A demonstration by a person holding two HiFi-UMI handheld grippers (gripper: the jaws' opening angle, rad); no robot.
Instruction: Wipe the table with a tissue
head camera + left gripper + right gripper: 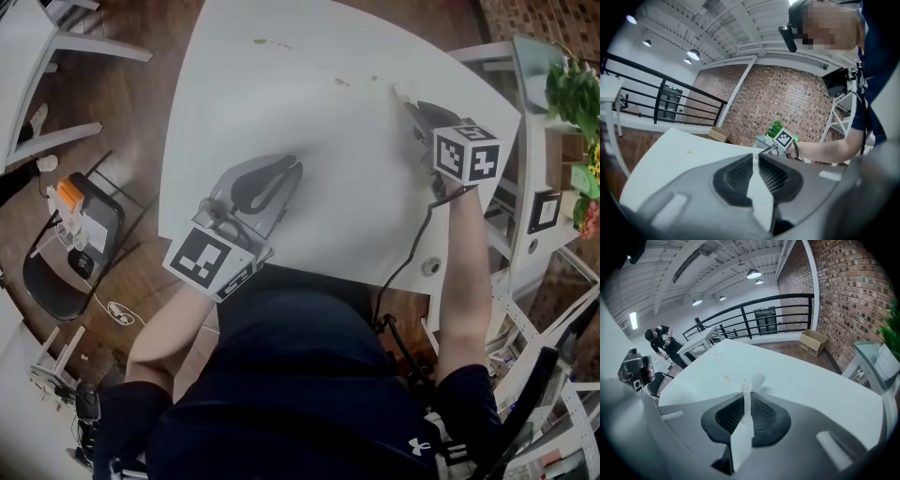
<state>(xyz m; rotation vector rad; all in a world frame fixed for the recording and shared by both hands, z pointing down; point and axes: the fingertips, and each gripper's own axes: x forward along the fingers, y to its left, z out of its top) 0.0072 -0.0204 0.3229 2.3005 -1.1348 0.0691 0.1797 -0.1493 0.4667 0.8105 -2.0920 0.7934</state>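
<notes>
The white table has small brownish stains near its far edge and further right. My right gripper is at the far right of the table, shut on a white tissue. In the right gripper view the tissue sticks out of the closed jaws of the right gripper and touches the tabletop, just short of a yellowish stain. My left gripper rests low over the near left part of the table. In its own view the left gripper is shut with nothing in it.
A black chair with an orange device stands on the wooden floor to the left. A shelf with green plants is close to the table's right edge. A cardboard box lies by the brick wall. Another white table stands at far left.
</notes>
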